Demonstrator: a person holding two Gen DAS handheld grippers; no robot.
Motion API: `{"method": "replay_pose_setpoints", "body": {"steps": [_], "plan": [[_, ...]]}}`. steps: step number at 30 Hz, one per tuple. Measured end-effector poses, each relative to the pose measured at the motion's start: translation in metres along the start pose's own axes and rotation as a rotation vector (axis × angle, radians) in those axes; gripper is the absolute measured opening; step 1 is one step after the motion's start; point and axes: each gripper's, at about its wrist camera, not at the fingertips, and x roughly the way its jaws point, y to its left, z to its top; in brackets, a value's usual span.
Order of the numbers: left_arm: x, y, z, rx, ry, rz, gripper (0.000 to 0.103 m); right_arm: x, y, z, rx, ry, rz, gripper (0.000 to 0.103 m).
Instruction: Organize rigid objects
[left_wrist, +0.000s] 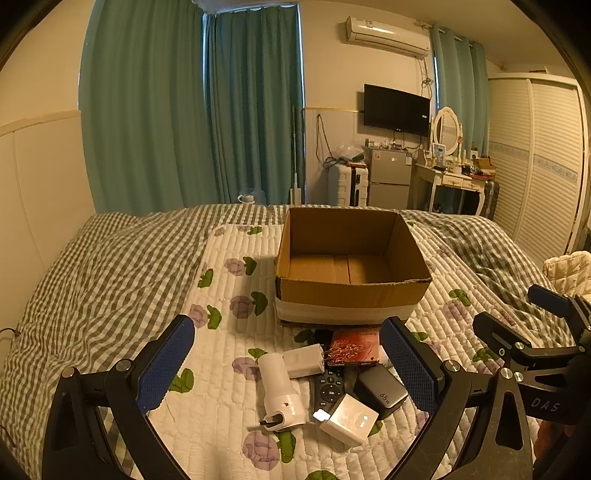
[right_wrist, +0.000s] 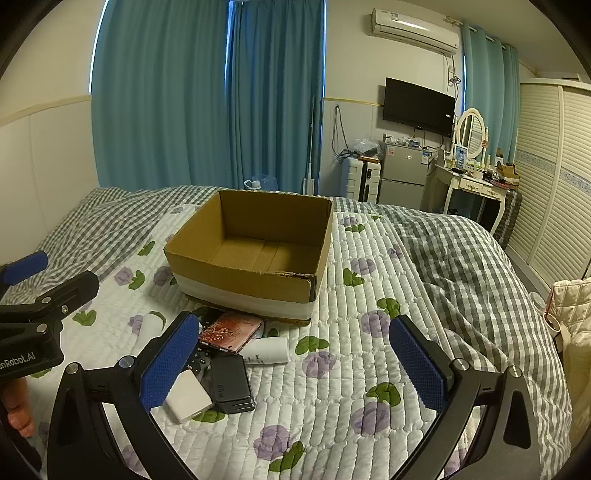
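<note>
the pile of small hard things (left_wrist: 332, 384) is lying on the quilted bed (left_wrist: 221, 332), just in front of the empty cardboard box (left_wrist: 347, 258): a white bottle (left_wrist: 279, 387), a white plug (left_wrist: 304, 360), a red case (left_wrist: 354, 347), a remote (left_wrist: 328, 387), a dark charger (left_wrist: 380, 389) and a white adapter (left_wrist: 349, 419), all touching or overlapping. both the left gripper (left_wrist: 288, 369) and the right gripper (right_wrist: 291, 365) are hovering above with fingers wide open, holding nothing. picking one piece is likely dragging its neighbours; the round bottle could be rolling on the soft quilt. the box's near wall is standing between pile and box floor, so a low carry may be clipping it.
</note>
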Motion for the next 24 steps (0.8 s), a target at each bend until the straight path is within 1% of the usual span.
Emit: {"method": "replay_pose_setpoints", "body": {"steps": [9, 12, 13, 16, 17, 18, 19, 21, 22, 23, 24], "plan": [[-0.012, -0.003, 0.004, 0.010, -0.029, -0.001, 0.103, -0.007, 0.002, 0.004, -0.004, -0.010, 0.003, 0.103], [-0.005, -0.002, 0.003, 0.008, -0.008, 0.016, 0.103, -0.005, 0.003, 0.004, -0.010, -0.001, 0.005, 0.103], [0.000, 0.000, 0.001, 0.004, 0.011, 0.022, 0.103, -0.001, 0.002, 0.003, -0.012, 0.006, 0.007, 0.103], [0.025, 0.005, -0.008, -0.015, 0.106, 0.037, 0.101, 0.015, 0.001, -0.003, -0.020, 0.046, 0.003, 0.103], [0.037, 0.006, -0.014, -0.016, 0.145, 0.046, 0.101, 0.023, 0.000, -0.007, -0.019, 0.069, 0.003, 0.103], [0.043, 0.005, -0.018, -0.008, 0.168, 0.051, 0.101, 0.030, -0.001, -0.011, -0.017, 0.089, 0.004, 0.103], [0.053, 0.003, -0.025, 0.010, 0.196, 0.057, 0.099, 0.037, -0.003, -0.015, -0.011, 0.109, 0.006, 0.103], [0.070, 0.000, -0.039, 0.039, 0.258, 0.075, 0.089, 0.047, -0.006, -0.022, 0.004, 0.142, 0.014, 0.103], [0.079, 0.000, -0.046, 0.043, 0.294, 0.084, 0.082, 0.051, -0.007, -0.026, 0.013, 0.158, 0.022, 0.103], [0.090, 0.000, -0.054, 0.042, 0.338, 0.090, 0.081, 0.055, -0.008, -0.029, 0.019, 0.171, 0.029, 0.103], [0.096, 0.001, -0.061, 0.040, 0.363, 0.089, 0.080, 0.058, -0.007, -0.031, 0.019, 0.178, 0.033, 0.103]]}}
